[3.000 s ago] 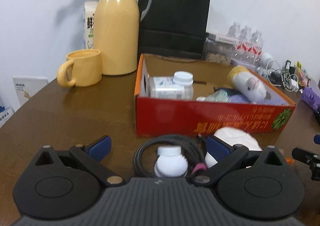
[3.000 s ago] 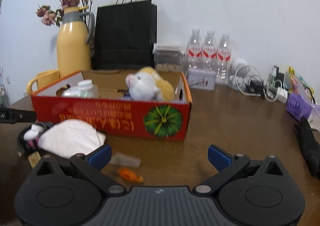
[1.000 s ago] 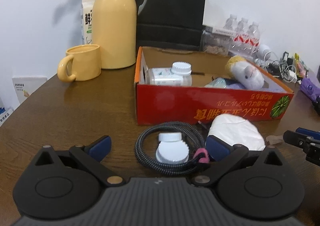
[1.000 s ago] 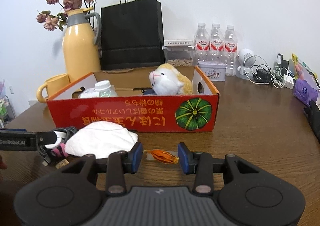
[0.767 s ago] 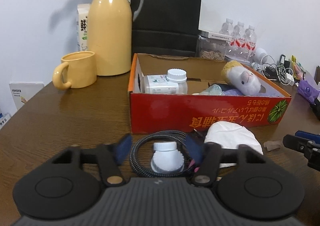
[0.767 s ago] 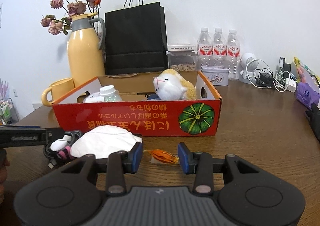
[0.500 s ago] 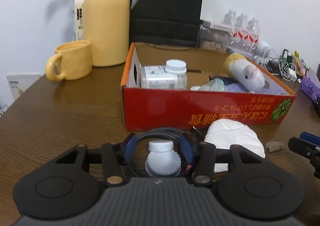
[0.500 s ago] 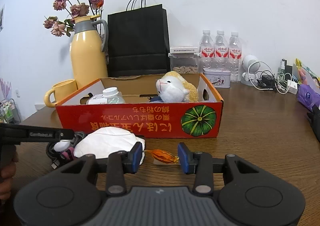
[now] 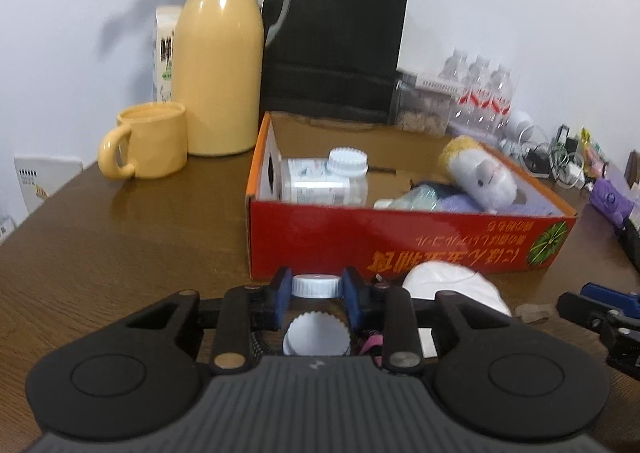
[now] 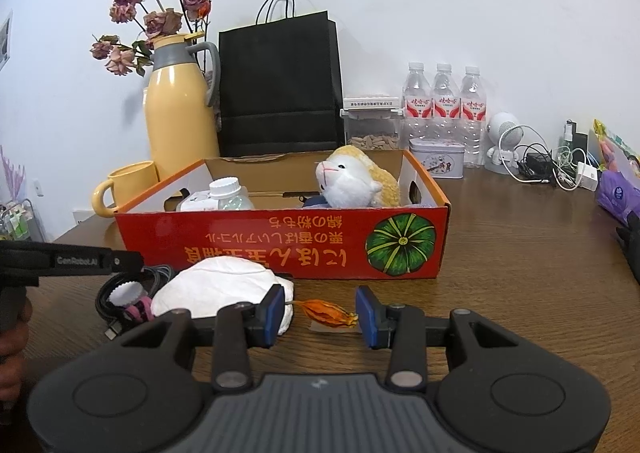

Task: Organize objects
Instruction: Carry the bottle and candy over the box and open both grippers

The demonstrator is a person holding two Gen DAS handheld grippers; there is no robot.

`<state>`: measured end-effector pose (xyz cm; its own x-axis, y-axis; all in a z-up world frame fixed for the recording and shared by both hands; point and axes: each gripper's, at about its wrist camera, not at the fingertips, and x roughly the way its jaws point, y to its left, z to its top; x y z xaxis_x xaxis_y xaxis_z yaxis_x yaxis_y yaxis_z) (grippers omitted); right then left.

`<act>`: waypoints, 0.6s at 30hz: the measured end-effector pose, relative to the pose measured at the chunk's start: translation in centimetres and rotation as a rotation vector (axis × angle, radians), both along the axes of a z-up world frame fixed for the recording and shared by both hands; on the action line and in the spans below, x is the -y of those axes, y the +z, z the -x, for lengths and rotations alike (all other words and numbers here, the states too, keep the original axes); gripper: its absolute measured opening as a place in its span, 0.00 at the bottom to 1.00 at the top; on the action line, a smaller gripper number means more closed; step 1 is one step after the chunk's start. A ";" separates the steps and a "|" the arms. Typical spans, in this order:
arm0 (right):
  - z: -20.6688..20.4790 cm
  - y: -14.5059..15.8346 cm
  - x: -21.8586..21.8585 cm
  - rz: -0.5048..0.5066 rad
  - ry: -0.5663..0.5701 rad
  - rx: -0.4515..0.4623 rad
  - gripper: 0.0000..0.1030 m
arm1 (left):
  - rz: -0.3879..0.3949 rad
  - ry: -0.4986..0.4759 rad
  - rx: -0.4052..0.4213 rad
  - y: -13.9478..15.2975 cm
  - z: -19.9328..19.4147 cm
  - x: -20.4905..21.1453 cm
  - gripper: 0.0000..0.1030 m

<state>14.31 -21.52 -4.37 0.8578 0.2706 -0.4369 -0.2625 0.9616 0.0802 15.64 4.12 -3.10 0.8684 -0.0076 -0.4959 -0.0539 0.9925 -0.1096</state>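
Between left gripper (image 9: 314, 291) pads: white bottle (image 9: 314, 286)

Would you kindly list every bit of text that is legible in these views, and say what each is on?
"GenRobot.AI": side of the left gripper.
Red box: a line of upside-down print, not readable for certain.
Water bottles, carton, tin: labels too small or blurred.

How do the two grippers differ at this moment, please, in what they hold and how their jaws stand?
The left gripper has just closed on the small white bottle, pads pressing its cap; the right gripper stands partly open with the orange wrapper lying between its pads, untouched on the right side at least. The left works over the coiled cable; the right over bare table. Both sit in front of the red box.
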 end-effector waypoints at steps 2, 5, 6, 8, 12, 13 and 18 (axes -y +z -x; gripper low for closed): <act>0.1 0.1 -0.1 -0.006 0.008 0.011 0.37 | -0.001 -0.003 0.034 0.6 0.6 0.2 0.28; 0.3 0.6 -0.2 -0.012 0.026 0.045 0.37 | -0.004 -0.018 0.084 1.6 1.2 0.7 0.28; 0.3 0.9 -0.3 -0.014 0.035 0.064 0.37 | -0.007 -0.024 0.100 2.0 1.3 0.9 0.28; 0.3 1.7 -0.7 -0.009 0.052 0.097 0.37 | -0.013 -0.029 0.122 2.9 1.2 1.1 0.28; -0.7 3.6 -1.9 0.007 0.090 0.154 0.36 | -0.024 -0.024 0.159 4.4 0.2 1.4 0.28; -1.1 3.9 -2.4 0.013 0.097 0.162 0.36 | -0.029 -0.015 0.167 4.9 -0.4 1.5 0.28; -3.6 5.2 -4.9 0.060 0.118 0.210 0.36 | -0.028 0.020 0.191 6.0 -3.0 1.4 0.28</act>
